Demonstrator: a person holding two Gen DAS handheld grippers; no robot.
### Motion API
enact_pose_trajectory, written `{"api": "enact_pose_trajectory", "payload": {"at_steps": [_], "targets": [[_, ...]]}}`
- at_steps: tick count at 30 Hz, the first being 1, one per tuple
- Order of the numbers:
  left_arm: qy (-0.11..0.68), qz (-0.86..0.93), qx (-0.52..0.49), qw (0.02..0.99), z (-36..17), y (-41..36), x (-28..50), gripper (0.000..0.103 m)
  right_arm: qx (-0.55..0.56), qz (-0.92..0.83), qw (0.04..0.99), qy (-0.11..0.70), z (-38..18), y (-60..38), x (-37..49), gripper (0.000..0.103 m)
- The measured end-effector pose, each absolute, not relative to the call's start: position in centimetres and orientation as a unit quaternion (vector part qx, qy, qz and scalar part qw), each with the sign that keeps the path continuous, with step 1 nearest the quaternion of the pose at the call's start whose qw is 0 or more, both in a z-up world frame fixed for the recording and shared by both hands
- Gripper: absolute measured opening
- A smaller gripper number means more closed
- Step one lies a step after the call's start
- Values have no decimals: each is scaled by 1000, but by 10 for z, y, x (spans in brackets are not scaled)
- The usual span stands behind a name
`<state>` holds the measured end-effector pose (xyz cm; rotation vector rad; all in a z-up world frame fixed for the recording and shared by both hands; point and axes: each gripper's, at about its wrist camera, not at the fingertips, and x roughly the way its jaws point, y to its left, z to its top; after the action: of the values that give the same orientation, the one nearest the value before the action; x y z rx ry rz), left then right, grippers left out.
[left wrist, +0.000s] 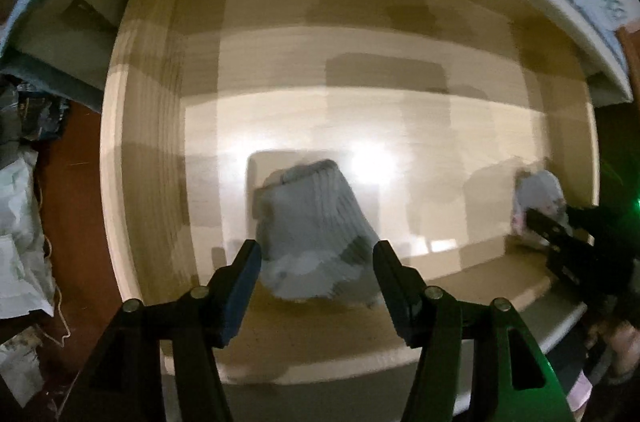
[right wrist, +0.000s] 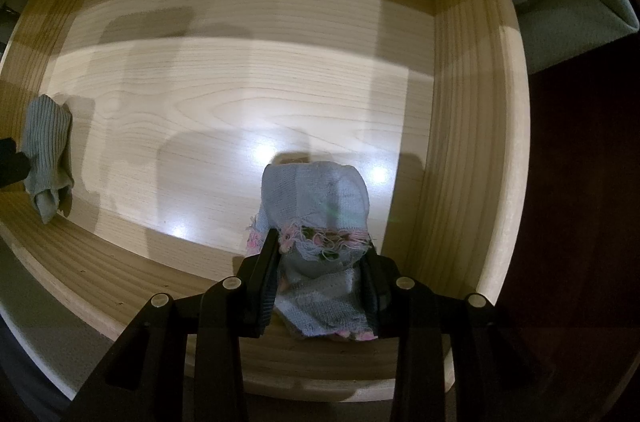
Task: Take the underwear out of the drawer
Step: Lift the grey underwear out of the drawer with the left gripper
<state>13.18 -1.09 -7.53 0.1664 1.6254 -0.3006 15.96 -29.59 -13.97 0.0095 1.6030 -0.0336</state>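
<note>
Inside the pale wooden drawer [right wrist: 460, 126], the right gripper [right wrist: 320, 258] is clamped on a light-blue knit garment with pink floral trim [right wrist: 316, 198], lower centre of its frame. The left gripper [left wrist: 316, 254] stands wide, holding nothing, above a blurred grey-blue ribbed garment [left wrist: 312, 222] (lying on the drawer floor).

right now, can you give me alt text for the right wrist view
The right gripper is shut on a pale blue knitted garment with pink floral trim, over the floor of an open light wood drawer. A grey-green ribbed garment lies at the drawer's left edge.
</note>
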Motion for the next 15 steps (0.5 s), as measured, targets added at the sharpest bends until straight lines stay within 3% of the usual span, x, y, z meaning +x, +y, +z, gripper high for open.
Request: {"api": "enact_pose_trajectory", "payload": {"at_steps": [15], "targets": [[753,-109,50,647,-108,-13,143,61,4,-15,695,718,-142,-296,160,33]]}}
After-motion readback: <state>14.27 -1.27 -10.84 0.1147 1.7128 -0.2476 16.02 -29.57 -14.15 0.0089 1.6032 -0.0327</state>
